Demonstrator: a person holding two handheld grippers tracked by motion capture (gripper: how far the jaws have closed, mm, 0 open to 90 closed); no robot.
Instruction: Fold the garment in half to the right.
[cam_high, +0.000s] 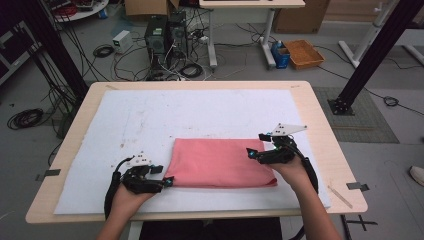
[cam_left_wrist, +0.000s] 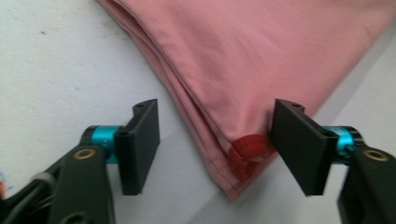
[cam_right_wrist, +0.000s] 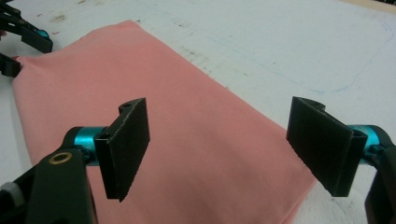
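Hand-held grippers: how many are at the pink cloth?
2. The left hand-held gripper is at the cloth's near left corner, jaws either side of it. The right hand-held gripper is at its right edge, jaws open.

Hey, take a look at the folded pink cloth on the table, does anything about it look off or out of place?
Mostly tidy. The pink cloth lies folded flat on the white mat. One oddity: at the corner between the left gripper jaws, a darker red patch peeks out, and the layered edges there are slightly uneven.
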